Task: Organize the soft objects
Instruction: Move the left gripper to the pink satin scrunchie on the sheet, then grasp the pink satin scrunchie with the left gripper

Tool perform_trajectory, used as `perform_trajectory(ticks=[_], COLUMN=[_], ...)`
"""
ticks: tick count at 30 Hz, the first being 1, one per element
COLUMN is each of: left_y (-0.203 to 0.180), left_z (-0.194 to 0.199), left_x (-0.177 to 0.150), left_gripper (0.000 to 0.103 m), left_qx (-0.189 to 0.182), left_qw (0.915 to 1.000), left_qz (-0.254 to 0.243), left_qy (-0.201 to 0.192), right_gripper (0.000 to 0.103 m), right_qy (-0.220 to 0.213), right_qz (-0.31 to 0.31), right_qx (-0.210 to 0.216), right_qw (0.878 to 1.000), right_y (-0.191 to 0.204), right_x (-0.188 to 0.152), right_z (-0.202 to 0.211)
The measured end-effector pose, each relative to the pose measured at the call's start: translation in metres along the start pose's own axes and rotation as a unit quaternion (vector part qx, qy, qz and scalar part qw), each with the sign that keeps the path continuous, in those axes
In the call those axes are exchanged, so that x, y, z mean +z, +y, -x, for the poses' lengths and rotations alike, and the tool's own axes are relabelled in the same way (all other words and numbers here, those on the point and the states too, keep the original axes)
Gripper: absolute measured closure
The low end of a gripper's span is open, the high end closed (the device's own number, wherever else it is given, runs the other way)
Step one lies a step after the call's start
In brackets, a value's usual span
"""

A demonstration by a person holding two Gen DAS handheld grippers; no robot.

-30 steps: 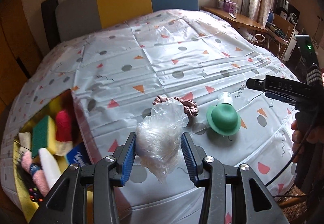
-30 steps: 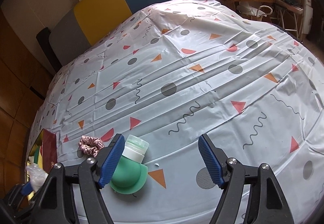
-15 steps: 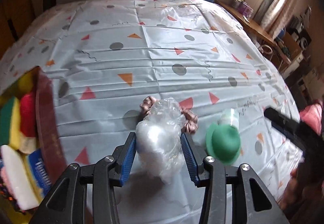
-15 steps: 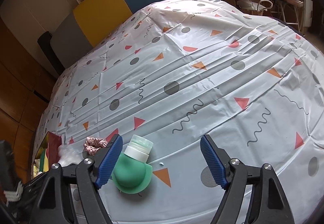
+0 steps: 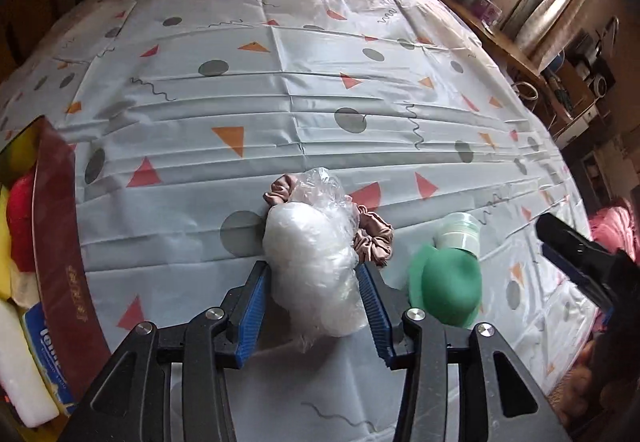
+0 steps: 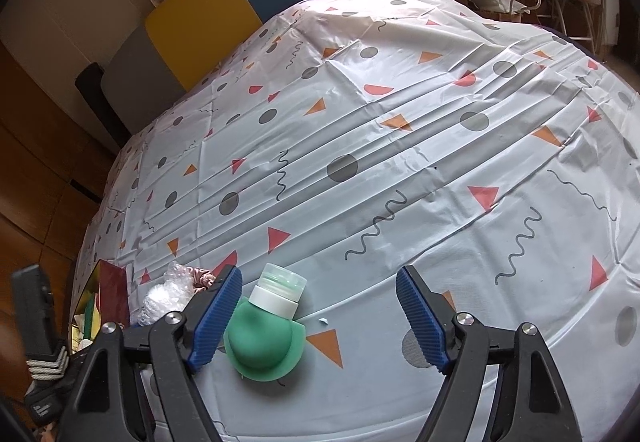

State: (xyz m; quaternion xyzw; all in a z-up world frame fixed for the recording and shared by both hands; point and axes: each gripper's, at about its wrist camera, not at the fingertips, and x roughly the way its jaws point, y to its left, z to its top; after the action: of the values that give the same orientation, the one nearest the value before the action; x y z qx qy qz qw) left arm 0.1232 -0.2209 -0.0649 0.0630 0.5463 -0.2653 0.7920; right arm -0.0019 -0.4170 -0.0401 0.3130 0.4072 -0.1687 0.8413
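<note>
One plastic bag [image 5: 316, 266], one scrunchie [image 5: 374, 240], one bottle [image 6: 264, 334]

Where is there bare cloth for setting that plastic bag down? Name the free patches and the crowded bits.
Free: the far tablecloth beyond the pink scrunchie, and the stretch right of the green bottle, under the open right gripper. Crowded: the near strip, where the bag in the left gripper, scrunchie and bottle cluster beside the filled box.

The plastic bag [image 5: 316, 262] hides part of the pink scrunchie [image 5: 374, 238]; the box [image 5: 60, 242] is cut off at the frame's left edge.
</note>
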Motion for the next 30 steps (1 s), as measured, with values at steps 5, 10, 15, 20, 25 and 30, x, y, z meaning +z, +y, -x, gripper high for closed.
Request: perform_trajectory(ticks=[5, 10, 15, 20, 25, 30], left_y=[0.004, 0.044, 0.113, 0.159, 0.120, 0.054], left_z=[0.027, 0.095, 0.146, 0.179, 0.169, 0.103], left_x=[-0.010, -0.028, -0.054, -0.073, -0.051, -0.007], left_gripper=[0.069, 0.068, 0.058, 0.013, 0.014, 0.026], left_qx=[0.005, 0.034, 0.125, 0.212, 0.109, -0.027], left_qw=[0.9993, 0.9940, 0.9811, 0.9570, 0.9763, 0.9947], left_qz=[-0.003, 0.022, 0.069, 0.107, 0.075, 0.053], left_qy=[-0.037, -0.101, -0.131, -0.166, -0.172, -0.084], right_gripper=[0.023, 0.023, 0.023, 0.023, 0.023, 0.023], right_qy=[-0.002, 0.002, 0.016, 0.032, 0.029, 0.029], right_qz=[0.001, 0.000, 0.014, 0.034, 0.046, 0.038], right_qx=[-0.001, 0.008, 0.016, 0.010, -0.005, -0.010], right_qw=[1.000, 1.000, 1.000, 0.999, 0.998, 0.999], right_y=[-0.001, 0.001, 0.009, 0.016, 0.020, 0.014], right_x=[0.001, 0.000, -0.005, -0.011, -0.013, -0.011], right_z=[0.001, 0.002, -0.004, -0.011, -0.014, -0.014])
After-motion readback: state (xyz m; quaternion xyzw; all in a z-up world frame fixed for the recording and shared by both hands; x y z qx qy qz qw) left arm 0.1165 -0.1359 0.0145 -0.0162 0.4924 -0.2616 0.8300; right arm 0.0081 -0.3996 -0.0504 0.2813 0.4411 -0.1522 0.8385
